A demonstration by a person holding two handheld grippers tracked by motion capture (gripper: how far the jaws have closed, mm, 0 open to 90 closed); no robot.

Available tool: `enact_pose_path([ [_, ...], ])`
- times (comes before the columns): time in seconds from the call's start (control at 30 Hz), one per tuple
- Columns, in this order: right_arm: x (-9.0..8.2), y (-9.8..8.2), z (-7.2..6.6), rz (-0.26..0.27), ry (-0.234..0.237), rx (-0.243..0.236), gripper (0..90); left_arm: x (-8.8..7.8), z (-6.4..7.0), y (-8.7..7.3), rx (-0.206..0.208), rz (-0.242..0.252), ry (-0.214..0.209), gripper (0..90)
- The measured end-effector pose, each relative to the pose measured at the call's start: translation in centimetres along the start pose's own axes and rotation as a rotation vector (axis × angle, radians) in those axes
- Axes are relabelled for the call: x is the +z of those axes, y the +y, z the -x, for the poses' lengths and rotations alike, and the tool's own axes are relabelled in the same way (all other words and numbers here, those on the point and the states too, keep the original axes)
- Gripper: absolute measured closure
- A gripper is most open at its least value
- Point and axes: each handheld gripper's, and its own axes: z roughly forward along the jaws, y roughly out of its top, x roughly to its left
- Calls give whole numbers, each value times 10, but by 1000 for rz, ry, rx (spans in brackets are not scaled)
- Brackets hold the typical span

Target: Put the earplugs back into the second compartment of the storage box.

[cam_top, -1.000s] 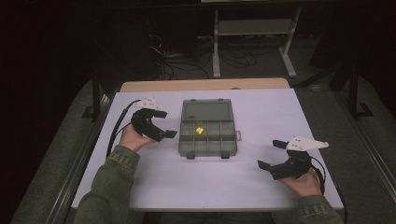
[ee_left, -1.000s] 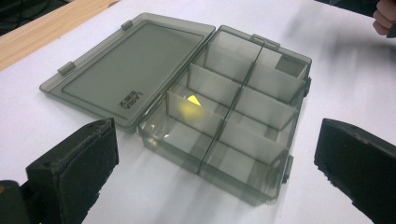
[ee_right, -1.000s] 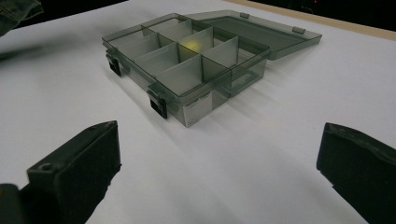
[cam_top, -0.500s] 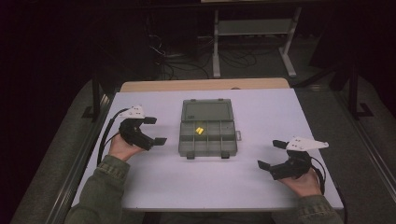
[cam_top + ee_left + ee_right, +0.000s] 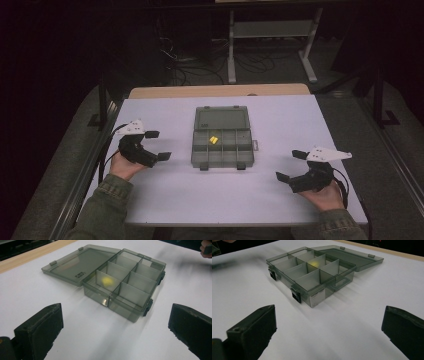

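Note:
A smoky clear plastic compartment box (image 5: 222,145) lies open in the middle of the white table (image 5: 165,200), its lid (image 5: 222,119) folded flat on the far side. A small yellow piece (image 5: 213,140) rests in a compartment of the back row; it shows as a yellow blur (image 5: 107,280) through the walls, and again (image 5: 314,264) from the other side. My left gripper (image 5: 158,145) is open to the left of the box, nothing between its jaws. My right gripper (image 5: 291,165) is open at the right front, also holding nothing. Both point toward the box (image 5: 125,287) (image 5: 312,275).
A wooden strip (image 5: 220,90) edges the table's far side. Behind it stand a metal stand (image 5: 272,42) and loose cables (image 5: 200,65) on the dark floor. Black rails (image 5: 102,107) run along both sides of the table.
My left gripper has drawn back to the left, away from the box's left side. The right gripper has stayed where it was.

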Motion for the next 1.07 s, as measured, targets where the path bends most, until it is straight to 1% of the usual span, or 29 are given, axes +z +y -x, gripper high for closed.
enact_pose_path([
  [0.1, 0, 0, 0, 1, 0, 2, 0, -5, 2, -6, -5, 21, 29, 0],
  [0.2, 0, 0, 0, -1, -1, 2, 0, -11, 3, -13, -17, 45, 48, 0],
  [0.27, 0, -1, 0, 2, -1, 1, 0, -16, 4, -19, -25, 70, 69, 0],
  [0.3, -1, -1, 0, 2, -2, 1, 0, -19, 4, -22, -35, 88, 77, 0],
  [0.37, -1, -1, 0, 4, -3, 2, 0, -24, 5, -28, -40, 114, 98, 0],
  [0.4, -1, -1, 0, 5, -4, 1, 0, -26, 5, -31, -47, 115, 104, 0],
  [0.53, -1, -1, -1, 2, -4, -3, 0, -36, 7, -40, -53, 148, 121, 0],
  [0.6, -1, -1, 0, 7, -5, 1, 0, -41, 8, -44, -55, 151, 133, 0],
  [0.67, -2, -1, 0, 11, -7, 3, 0, -45, 10, -49, -59, 172, 145, 0],
  [0.77, -2, -1, 0, 11, -9, 1, 0, -51, 11, -56, -68, 182, 152, 0],
  [0.83, -2, -1, 0, 12, -10, 0, 0, -53, 13, -59, -77, 202, 157, 0],
  [1.07, -1, -3, 1, 5, -13, 4, 0, -51, 13, -64, -78, 202, 163, 0],
])
